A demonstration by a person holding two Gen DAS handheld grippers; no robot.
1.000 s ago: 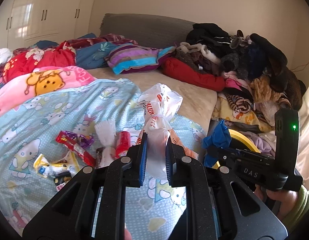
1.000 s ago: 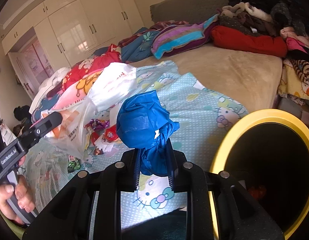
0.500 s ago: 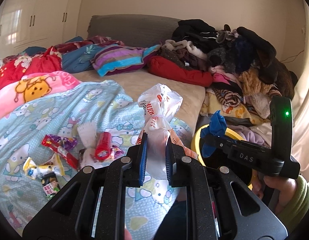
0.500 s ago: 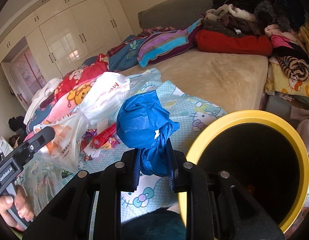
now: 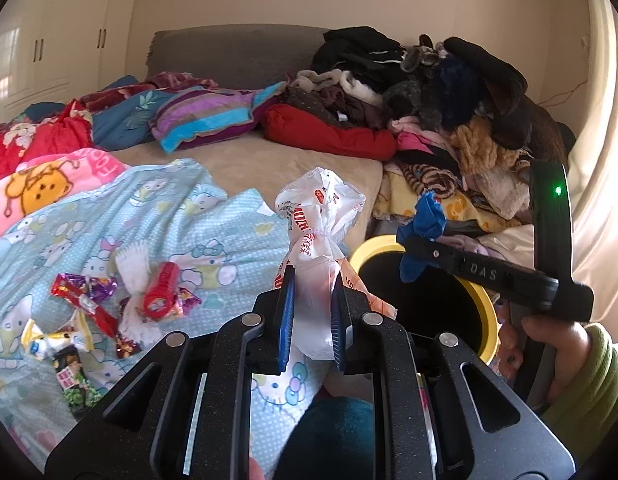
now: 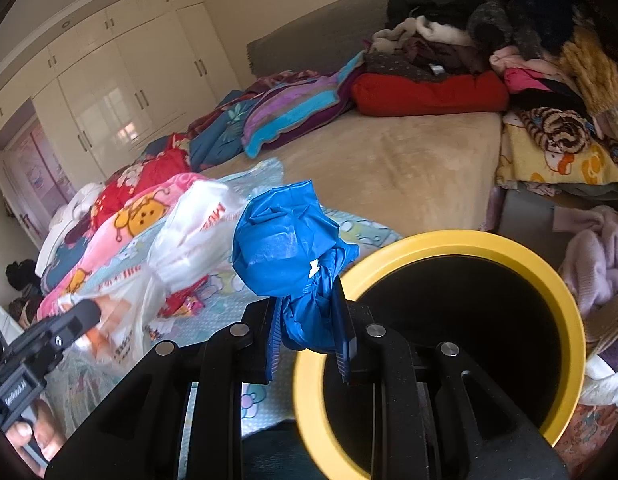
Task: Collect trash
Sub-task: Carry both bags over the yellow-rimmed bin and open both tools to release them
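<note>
With the right gripper (image 6: 307, 330) clamped on a crumpled blue bag (image 6: 287, 240) at the near rim of the yellow-rimmed bin (image 6: 509, 248) and the left gripper (image 5: 311, 320) clamped on a knotted white plastic bag (image 5: 319, 224) over the bed's edge, the deposit step was in hand, and each load apparently needed centring over the opening before release.

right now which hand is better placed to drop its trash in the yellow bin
Right. The right gripper, shut on the blue bag, sits at the rim of the yellow bin. The left gripper, holding the white bag, is over the bed beside it.
</note>
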